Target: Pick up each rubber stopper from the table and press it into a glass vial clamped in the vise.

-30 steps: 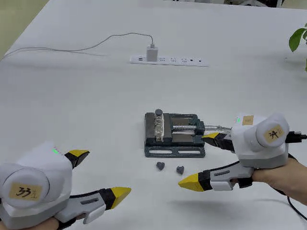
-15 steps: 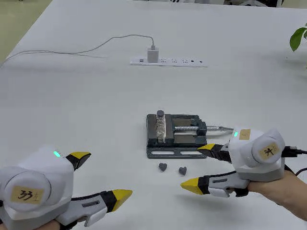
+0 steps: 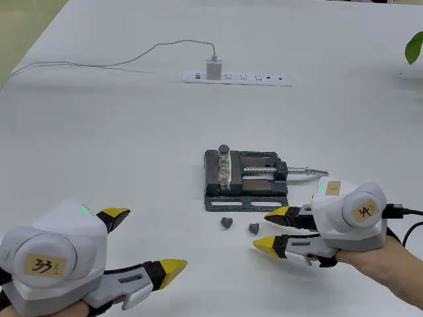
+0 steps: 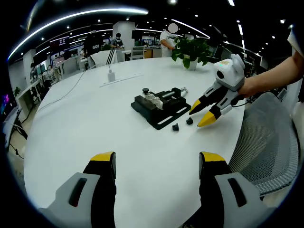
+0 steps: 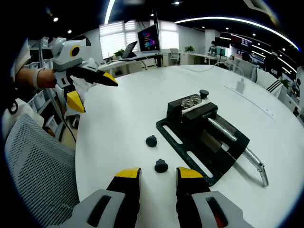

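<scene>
A dark vise [image 3: 258, 188] sits mid-table with glass vials [image 3: 225, 172] clamped upright in it; one vial carries a dark stopper [image 3: 224, 150]. Two loose rubber stoppers [image 3: 227, 222] [image 3: 253, 228] lie on the white table just in front of the vise. My right gripper [image 3: 262, 229] is low beside the nearer stopper [image 5: 161, 166], open with its jaws drawn narrow and nothing between them. The other stopper [image 5: 151, 140] lies a little further off. My left gripper [image 3: 153, 239] hovers at the near left, wide open and empty, far from the vise [image 4: 159, 105].
A white power strip [image 3: 236, 78] with a charger [image 3: 214, 68] and a cable lies at the far side. A plant leaf [image 3: 416, 46] shows at the right edge. A mesh chair [image 4: 266, 142] stands by the table's near edge.
My right gripper has dropped from beside the vise toward the loose stoppers, and its jaws have narrowed. The left gripper has barely moved. The head camera has shifted.
</scene>
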{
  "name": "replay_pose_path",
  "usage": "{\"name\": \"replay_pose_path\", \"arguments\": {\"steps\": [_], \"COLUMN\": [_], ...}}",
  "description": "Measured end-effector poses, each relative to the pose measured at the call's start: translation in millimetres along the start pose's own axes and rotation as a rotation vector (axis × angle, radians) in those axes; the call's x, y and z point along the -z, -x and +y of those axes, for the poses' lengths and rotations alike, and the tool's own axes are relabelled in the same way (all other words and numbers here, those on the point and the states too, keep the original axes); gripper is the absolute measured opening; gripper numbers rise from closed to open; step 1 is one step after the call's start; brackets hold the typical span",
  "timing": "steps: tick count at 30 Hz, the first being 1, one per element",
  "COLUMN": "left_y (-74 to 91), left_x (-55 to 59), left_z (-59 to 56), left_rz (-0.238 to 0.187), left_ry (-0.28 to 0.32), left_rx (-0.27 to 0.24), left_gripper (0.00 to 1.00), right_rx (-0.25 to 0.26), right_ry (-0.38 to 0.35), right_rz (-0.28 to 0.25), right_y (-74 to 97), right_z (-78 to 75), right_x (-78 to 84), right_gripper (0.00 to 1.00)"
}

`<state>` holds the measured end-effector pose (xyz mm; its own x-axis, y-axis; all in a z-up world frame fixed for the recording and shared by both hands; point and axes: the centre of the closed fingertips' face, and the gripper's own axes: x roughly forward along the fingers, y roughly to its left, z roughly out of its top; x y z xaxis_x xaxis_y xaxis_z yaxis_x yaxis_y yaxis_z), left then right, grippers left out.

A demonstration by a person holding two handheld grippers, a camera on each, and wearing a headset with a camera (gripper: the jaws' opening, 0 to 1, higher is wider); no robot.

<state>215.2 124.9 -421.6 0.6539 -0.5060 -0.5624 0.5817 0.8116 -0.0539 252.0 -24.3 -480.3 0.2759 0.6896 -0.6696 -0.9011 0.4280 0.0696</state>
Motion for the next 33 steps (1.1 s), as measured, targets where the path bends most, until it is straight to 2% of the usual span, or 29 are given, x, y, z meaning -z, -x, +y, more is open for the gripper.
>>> {"name": "replay_pose_path", "arguments": {"steps": [5,15,33], "left_y": [-0.2,-1.6,-2.9], "left_x": [2.3,5.0,5.3], "left_z": [-0.4,-2.4,-3.7], "left_rz": [0.003,0.007,0.010], "left_ry": [0.009,0.017,0.018], "left_rx": [0.001,0.003,0.007], "left_gripper": [0.69,0.69,0.68], "right_rx": [-0.001,-0.003,-0.003], "right_ry": [0.003,0.029,0.039], "right_rz": [0.001,0.008,0.017], "right_y": [-2.5,-6.5,-6.3], "right_z": [-0.1,-2.8,-4.1], "right_x": [0.2,-1.9,0.1], "right_gripper": [0.18,0.11,0.07]}}
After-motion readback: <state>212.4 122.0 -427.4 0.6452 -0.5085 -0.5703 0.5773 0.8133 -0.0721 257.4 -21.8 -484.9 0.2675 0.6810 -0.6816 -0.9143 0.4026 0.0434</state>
